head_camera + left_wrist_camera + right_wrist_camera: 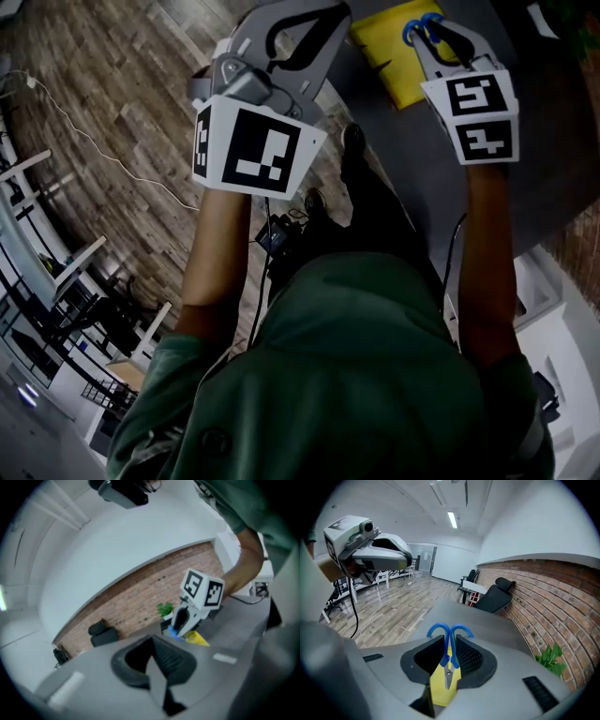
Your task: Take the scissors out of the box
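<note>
Scissors (pixel 447 663), centre of the right gripper view: glossy blue plastic handles, bare silvery metal blades. The right hand-held gripper (pixel 449 644) is smooth matt grey plastic with black ribbed pads (pixel 469 656). The box (pixel 394 56), top of the head view, is flat matt yellow, like card. The desk (pixel 553 122) under it is dark, smooth and matt. The floor (pixel 112 84) at upper left is grained wood planking. A green cloth shirt (pixel 366 375) fills the lower frame. A rough brick wall (pixel 553 588) shows at the right gripper view's right.
</note>
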Action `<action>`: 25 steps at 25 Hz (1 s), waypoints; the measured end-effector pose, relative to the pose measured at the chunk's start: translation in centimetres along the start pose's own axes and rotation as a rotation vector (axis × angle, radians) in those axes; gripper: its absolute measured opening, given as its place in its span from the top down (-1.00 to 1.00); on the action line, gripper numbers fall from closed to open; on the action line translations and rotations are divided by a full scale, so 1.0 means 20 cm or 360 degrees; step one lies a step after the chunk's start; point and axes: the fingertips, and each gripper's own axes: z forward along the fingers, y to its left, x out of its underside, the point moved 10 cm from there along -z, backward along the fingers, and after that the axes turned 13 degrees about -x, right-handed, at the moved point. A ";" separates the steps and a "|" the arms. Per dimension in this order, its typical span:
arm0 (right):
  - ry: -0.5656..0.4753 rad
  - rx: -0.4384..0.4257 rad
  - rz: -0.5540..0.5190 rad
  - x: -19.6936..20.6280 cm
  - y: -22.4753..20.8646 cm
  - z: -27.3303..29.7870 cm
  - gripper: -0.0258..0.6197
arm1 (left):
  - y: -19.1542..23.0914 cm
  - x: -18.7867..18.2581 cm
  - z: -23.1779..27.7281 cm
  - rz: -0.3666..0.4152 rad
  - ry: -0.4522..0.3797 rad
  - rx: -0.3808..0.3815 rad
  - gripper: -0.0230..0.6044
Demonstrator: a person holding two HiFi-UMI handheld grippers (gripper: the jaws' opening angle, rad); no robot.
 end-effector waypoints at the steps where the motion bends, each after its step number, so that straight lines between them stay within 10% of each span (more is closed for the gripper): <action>1: -0.0010 0.0013 -0.0006 -0.01 0.01 -0.03 0.68 | 0.00 -0.01 -0.02 0.0009 -0.0003 -0.0005 0.93; 25: -0.0087 0.0376 0.0102 0.20 0.23 -0.64 0.68 | -0.16 -0.36 -0.30 0.0110 -0.0173 0.0143 0.93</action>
